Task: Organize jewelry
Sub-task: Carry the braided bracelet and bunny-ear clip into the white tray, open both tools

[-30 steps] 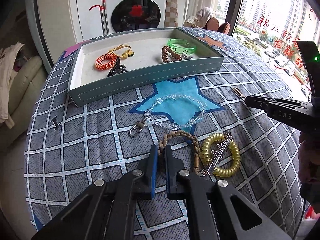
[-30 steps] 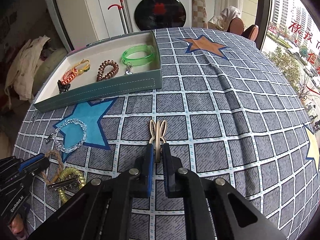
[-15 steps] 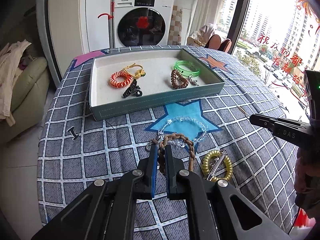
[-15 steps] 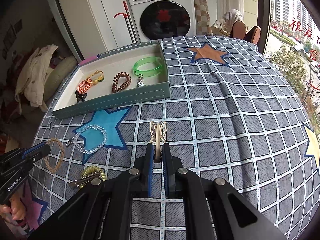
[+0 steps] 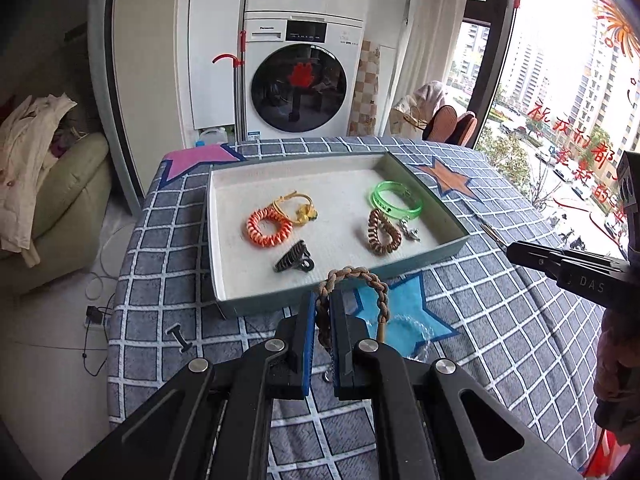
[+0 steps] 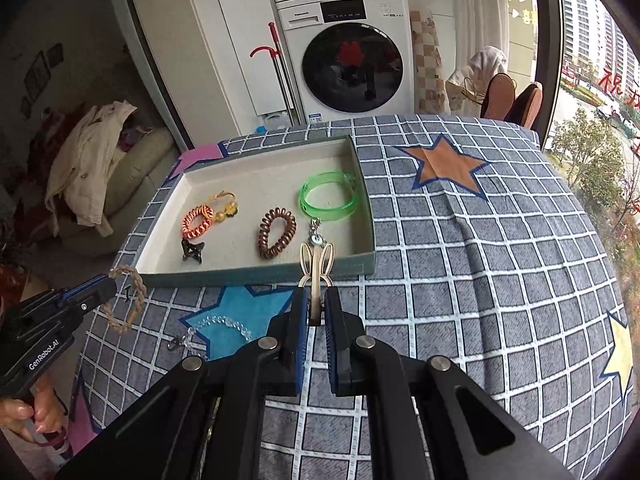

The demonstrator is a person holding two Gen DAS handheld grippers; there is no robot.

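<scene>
My left gripper point(image 5: 322, 316) is shut on a brown braided bracelet point(image 5: 368, 280) and holds it in the air just short of the tray's near wall point(image 5: 304, 296); both show in the right wrist view, the gripper point(image 6: 100, 286) and bracelet point(image 6: 128, 300). My right gripper point(image 6: 316, 312) is shut on a beige rabbit-ear hair clip point(image 6: 316, 264), lifted near the tray's front edge point(image 6: 256, 276). The tray holds an orange coil tie point(image 5: 266, 228), a yellow charm tie point(image 5: 300, 206), a black clip point(image 5: 294, 258), a brown coil tie point(image 5: 382, 232) and a green bangle point(image 5: 394, 200).
A clear bead bracelet point(image 6: 218, 326) lies on the blue star of the checked tablecloth point(image 6: 460, 260), also seen partly behind my left fingers point(image 5: 416, 330). A washing machine point(image 5: 300, 80) and a sofa with clothes point(image 5: 48, 168) stand beyond the table.
Both grippers have risen and moved toward the tray, the left carrying the braided bracelet off the cloth, the right carrying the rabbit-ear clip. The yellow coil tie has dropped out of view.
</scene>
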